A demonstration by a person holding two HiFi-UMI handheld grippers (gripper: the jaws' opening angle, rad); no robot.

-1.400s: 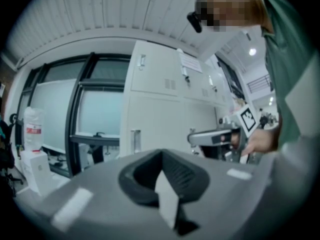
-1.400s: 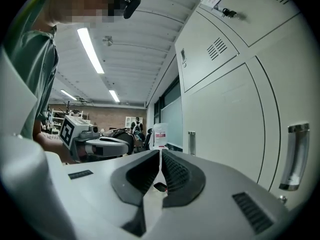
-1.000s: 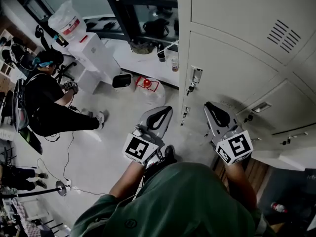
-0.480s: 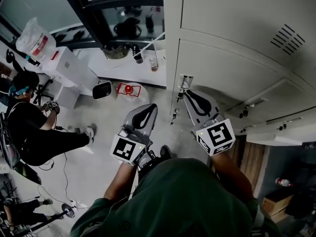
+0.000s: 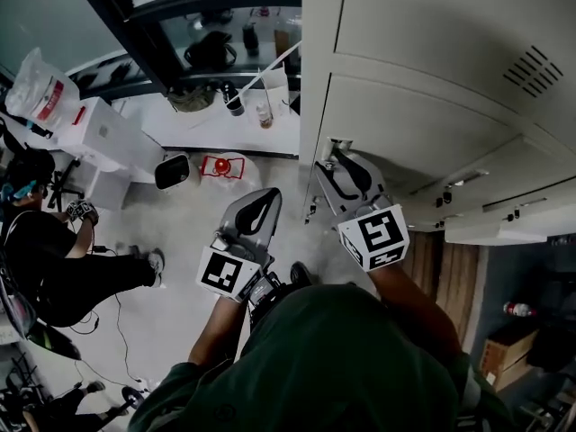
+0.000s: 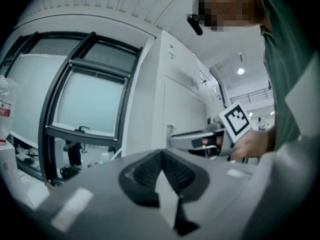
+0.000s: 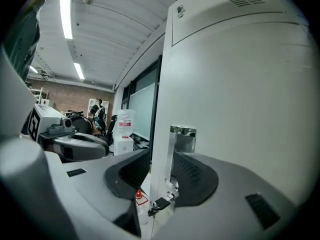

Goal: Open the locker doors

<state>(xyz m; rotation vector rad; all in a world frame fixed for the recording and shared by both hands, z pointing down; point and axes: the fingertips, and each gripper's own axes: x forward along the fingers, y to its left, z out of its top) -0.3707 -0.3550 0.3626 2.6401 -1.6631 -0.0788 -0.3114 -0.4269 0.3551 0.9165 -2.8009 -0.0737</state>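
A bank of pale grey lockers (image 5: 423,124) fills the right of the head view. A chrome handle (image 5: 337,144) with a key (image 7: 160,203) below it sits on the left edge of one door (image 7: 240,94). My right gripper (image 5: 335,158) is at that handle. In the right gripper view its jaws (image 7: 165,164) are opening and stand either side of the door edge and handle (image 7: 182,136), with the pads not pressing on it. My left gripper (image 5: 264,198) hangs lower left, away from the lockers. It is shut and empty in the left gripper view (image 6: 161,156).
A person (image 5: 54,259) sits on the floor at far left, with cables nearby. A white water dispenser (image 5: 99,142) and a red-capped jug (image 5: 223,167) stand by the window wall. A ledge (image 5: 243,120) carries bottles. Another locker door (image 5: 504,228) juts out at the right.
My right gripper has moved up and left to the locker handle, and its jaws have gone from shut to open around the door edge. The left gripper has barely moved.
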